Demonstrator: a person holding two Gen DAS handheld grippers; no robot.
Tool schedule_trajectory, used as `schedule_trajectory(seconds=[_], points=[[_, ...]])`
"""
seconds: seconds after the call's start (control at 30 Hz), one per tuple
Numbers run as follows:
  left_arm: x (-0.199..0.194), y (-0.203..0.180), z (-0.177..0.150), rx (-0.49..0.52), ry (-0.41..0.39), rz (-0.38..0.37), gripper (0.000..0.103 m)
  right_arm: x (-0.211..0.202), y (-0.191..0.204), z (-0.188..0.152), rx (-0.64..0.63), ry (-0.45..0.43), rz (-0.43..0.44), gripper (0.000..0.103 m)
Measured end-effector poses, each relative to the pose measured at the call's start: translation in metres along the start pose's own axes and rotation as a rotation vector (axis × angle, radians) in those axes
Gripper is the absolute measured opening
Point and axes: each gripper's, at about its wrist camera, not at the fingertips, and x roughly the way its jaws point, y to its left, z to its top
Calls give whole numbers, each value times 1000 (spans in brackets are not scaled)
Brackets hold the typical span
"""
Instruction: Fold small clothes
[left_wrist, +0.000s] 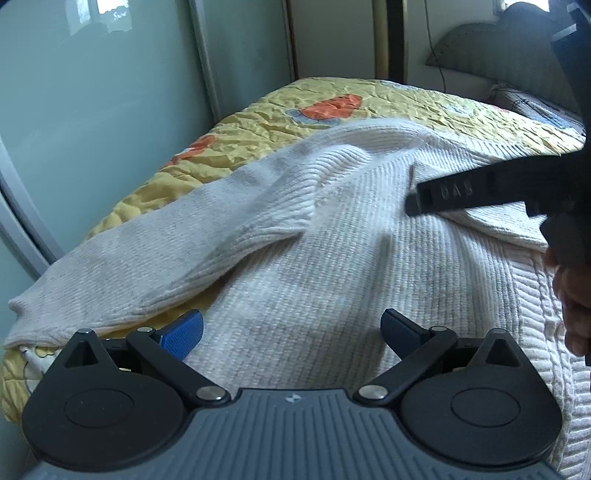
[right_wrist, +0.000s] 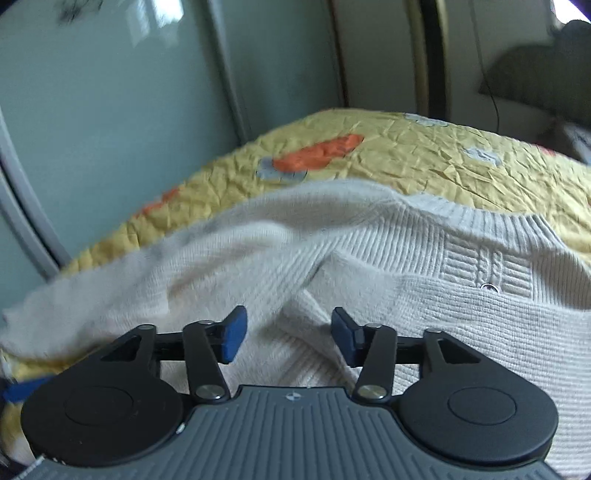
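While one sleeve (left_wrist: 155, 254) lies folded across the sweater (left_wrist: 332, 280), both the left gripper (left_wrist: 291, 332) and right gripper (right_wrist: 286, 334) gape empty; the rest stays unfolded

Right hand-held gripper (right_wrist: 289, 334), jaws apart, above cream knit sweater (right_wrist: 424, 306) on yellow quilt (right_wrist: 424, 155).

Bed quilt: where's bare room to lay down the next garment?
Free: the yellow quilt beyond the white sweater's collar, up to the headboard pillow, and a narrower strip along the wardrobe-side edge. Crowded: the near half, under the sweater and both grippers.
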Motion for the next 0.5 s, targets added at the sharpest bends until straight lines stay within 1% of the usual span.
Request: schedule_trajectory(seconds=[0.03,0.1,0.2,0.3,0.37,0.5], points=[[-2,4,-1,-12,-6,9,103,3,1,-1,-9,18,-16,60],[-7,15,-3,-43,-17,34,103,-1,2,-3,10,4,-24,62],[-9,39,-7,-104,-9,91,103,-14,11,-2,0,-42,27,61],[-11,71,-12,-181,2,145,103,-28,37,-4,-106,-102,41,61],[-11,94,-15,-235,17,168,103,-34,55,-7,-165,-144,44,61],[-9,137,-21,-336,32,213,103,-38,89,-11,-250,-174,93,60]])
